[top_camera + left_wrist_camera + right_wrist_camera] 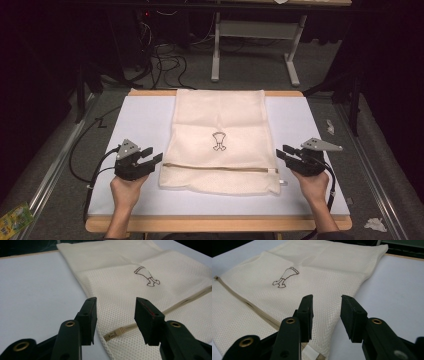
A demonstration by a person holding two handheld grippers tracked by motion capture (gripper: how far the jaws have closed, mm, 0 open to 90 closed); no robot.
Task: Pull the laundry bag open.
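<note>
I had the white surface (pixel 145 120) spread out ahead of both sets of fingers, with the cream mesh laundry bag (pixel 220 130) lying flat on it between them. The bag reached well beyond the fingers toward the far edge of the surface, and its near end sat level with them. My left gripper (pixel 152 156) hung just beside the bag's left edge, its fingers (pixel 88 317) parted with nothing clamped between them; in the left gripper view the mesh edge lay below and beyond the gap, not pressed by either pad. My right gripper (pixel 281 151) was just beside the bag's right edge, its fingers (pixel 305 315) likewise apart and empty, the bag's corner showing under the gap. A tan zipper (pixel 220 168) ran across the bag from one pair of fingers to the other. Beyond it, farther from the fingers, sat a small dark embroidered outline (pixel 218 141). A white tag (pixel 310 353) peeked out beside the right fingers.
</note>
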